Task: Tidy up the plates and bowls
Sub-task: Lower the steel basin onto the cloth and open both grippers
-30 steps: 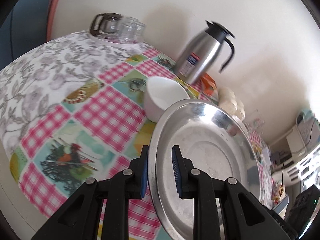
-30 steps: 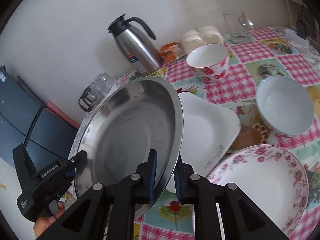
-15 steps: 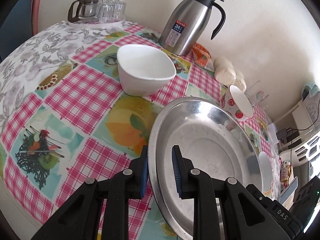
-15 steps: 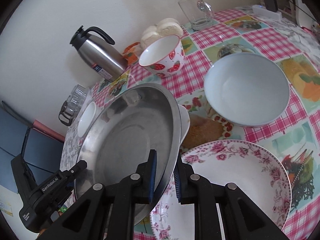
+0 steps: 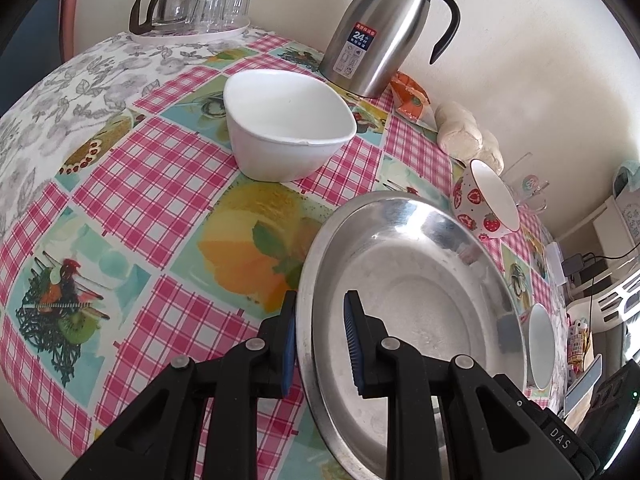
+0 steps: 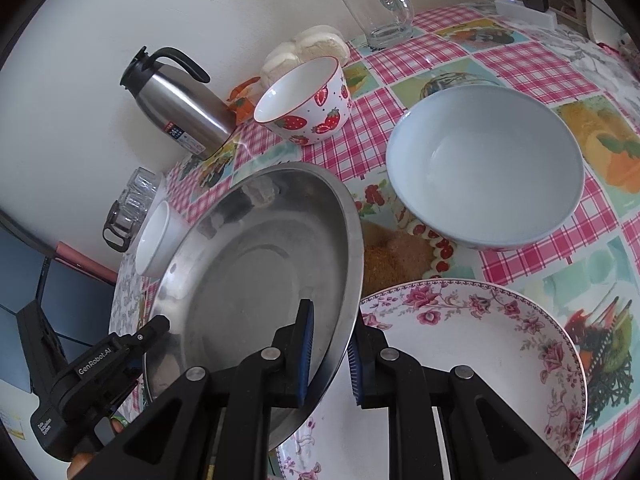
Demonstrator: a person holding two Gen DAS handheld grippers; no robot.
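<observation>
- The table (image 5: 132,184) wears an oilcloth of pink checks and fruit squares, grey leaf print at its far edge.
- The steel plate (image 6: 256,280) is round and shallow with a broad flat rim, dull and faintly scuffed in the well, mirroring nearby things along its upper wall. It is held tilted above the table, one edge over the flowered plate.
- The flowered plate (image 6: 480,344) is white with pink roses round the rim and lies flat on the cloth, just under the steel plate's right edge.
- The pale blue bowl (image 6: 484,172) stands empty beyond the flowered plate.
- The white bowl (image 5: 286,124), boat-shaped, sits on the cloth well past the steel plate's left side.
- The strawberry bowl (image 6: 306,100) stands near the wall, beside the steel jug (image 5: 376,32).
- The left gripper (image 5: 320,340) points steeply down, its blue-padded fingers pinching the plate's left rim, one outside and one inside the well.
- The right gripper (image 6: 328,356) also angles down and clamps the opposite rim the same way, narrow gap filled by metal.
</observation>
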